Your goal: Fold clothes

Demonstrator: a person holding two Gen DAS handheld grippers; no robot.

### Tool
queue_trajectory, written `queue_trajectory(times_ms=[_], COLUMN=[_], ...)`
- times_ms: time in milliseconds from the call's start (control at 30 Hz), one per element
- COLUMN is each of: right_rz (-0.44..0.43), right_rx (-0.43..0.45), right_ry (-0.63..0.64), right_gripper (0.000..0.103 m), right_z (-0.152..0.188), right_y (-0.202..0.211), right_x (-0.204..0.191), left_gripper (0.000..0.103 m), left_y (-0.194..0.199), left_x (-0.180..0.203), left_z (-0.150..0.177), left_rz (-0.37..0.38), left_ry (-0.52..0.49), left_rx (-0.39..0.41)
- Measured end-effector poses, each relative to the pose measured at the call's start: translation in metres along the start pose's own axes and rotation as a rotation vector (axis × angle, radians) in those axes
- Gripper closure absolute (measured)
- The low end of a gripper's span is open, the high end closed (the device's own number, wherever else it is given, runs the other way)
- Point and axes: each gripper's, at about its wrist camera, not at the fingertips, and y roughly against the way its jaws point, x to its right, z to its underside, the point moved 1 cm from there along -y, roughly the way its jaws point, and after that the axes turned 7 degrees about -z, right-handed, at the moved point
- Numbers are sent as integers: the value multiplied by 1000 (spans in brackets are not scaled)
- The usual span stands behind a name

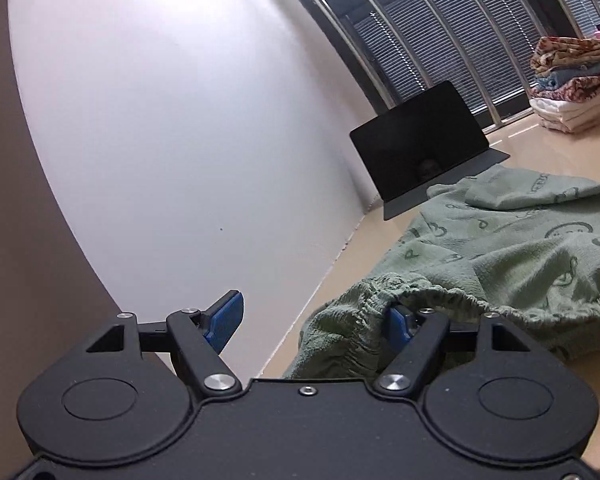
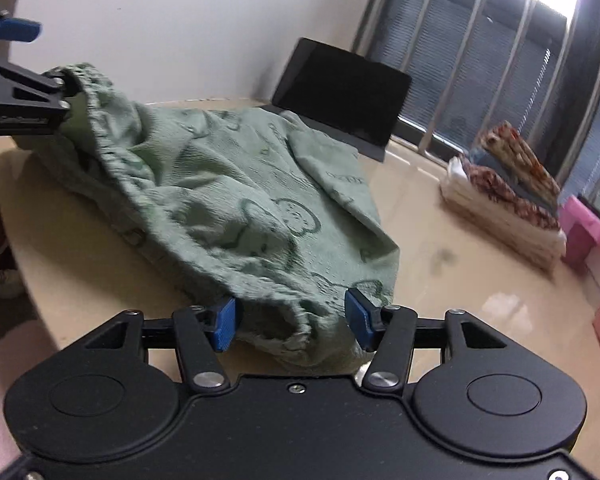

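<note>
A green garment with a bear print and an elastic waistband [image 2: 236, 208] lies crumpled on the beige table [image 2: 440, 248]; it also shows in the left wrist view [image 1: 500, 248]. My left gripper [image 1: 312, 320] is open, with the waistband draped over its right finger [image 1: 398, 322]; the left finger [image 1: 224, 320] is bare. It shows in the right wrist view at the upper left [image 2: 40, 64]. My right gripper [image 2: 290, 320] is open with the other end of the waistband lying between its blue pads.
A dark tablet on a folding stand [image 2: 340, 88] stands at the back of the table by the white wall. A stack of folded clothes [image 2: 508, 200] sits at the right, with a pink box [image 2: 588, 236] beyond it. Window blinds run behind.
</note>
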Motion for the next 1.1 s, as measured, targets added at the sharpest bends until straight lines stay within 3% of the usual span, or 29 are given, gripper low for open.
queue_trajectory(times_ms=[33, 67, 167, 200, 300, 433, 533, 633, 900, 1000, 1067, 1100], right_rz=[9, 15, 1, 6, 54, 93, 151, 176, 159, 115, 64, 47], right_rx=[0, 2, 15, 29, 54, 79, 96, 96, 49, 24, 9, 12], right_ry=[-19, -43, -139, -165, -199, -216, -161, -134, -185, -183, -181, -179], right_gripper=[53, 69, 89, 90, 88, 59, 50, 49, 51, 68, 83, 86], right_z=[0, 0, 2, 3, 6, 10, 10, 9, 21, 27, 29, 29], right_y=[0, 1, 7, 11, 21, 29, 36, 42, 55, 61, 68, 73], right_x=[3, 8, 26, 31, 42, 49, 44, 42, 43, 43, 41, 41], left_gripper=[31, 31, 31, 31, 27, 24, 23, 23, 26, 49, 76, 79], left_y=[-1, -3, -6, -6, -5, 7, 21, 30, 48, 57, 62, 64], left_x=[0, -1, -1, -1, -2, -3, -3, -7, -18, -22, -24, -25], left_z=[0, 2, 11, 16, 30, 41, 41, 40, 53, 55, 51, 48], left_rz=[-11, -20, -45, -58, -85, -109, -147, -148, -32, 27, 70, 84], left_ry=[-3, -7, -24, -35, -62, -94, -121, -110, -42, -30, -14, -14], left_rx=[-3, -9, -47, -62, -108, -119, -99, -120, -284, -306, -306, -299])
